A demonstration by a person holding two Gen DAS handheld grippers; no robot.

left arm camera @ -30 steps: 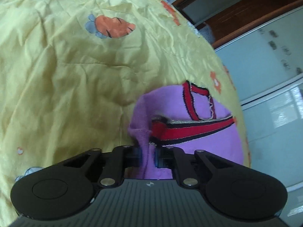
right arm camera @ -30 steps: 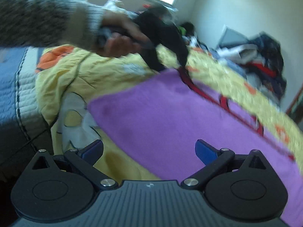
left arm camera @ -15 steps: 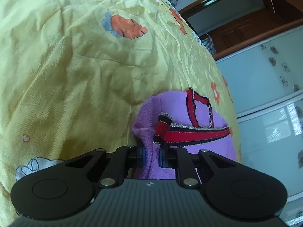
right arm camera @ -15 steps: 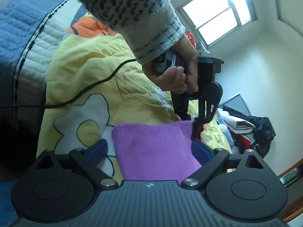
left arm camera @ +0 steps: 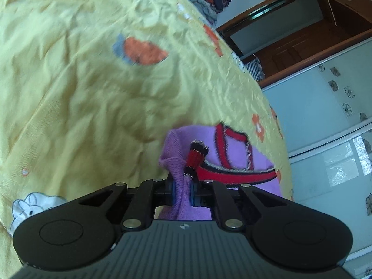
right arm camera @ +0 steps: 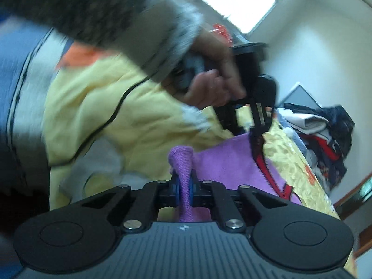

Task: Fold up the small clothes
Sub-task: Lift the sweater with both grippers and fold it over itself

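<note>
Both the left gripper [left arm camera: 182, 191] and right gripper [right arm camera: 183, 191] are pinching the purple garment [left arm camera: 234, 148]; no writing is showing.

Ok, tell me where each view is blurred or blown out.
Left wrist view: yellow bedsheet motion-smeared, claw and purple garment sharper. Right wrist view: sleeve and hand heavily smeared, window blown out white, strong fisheye bending at the edges.
</note>
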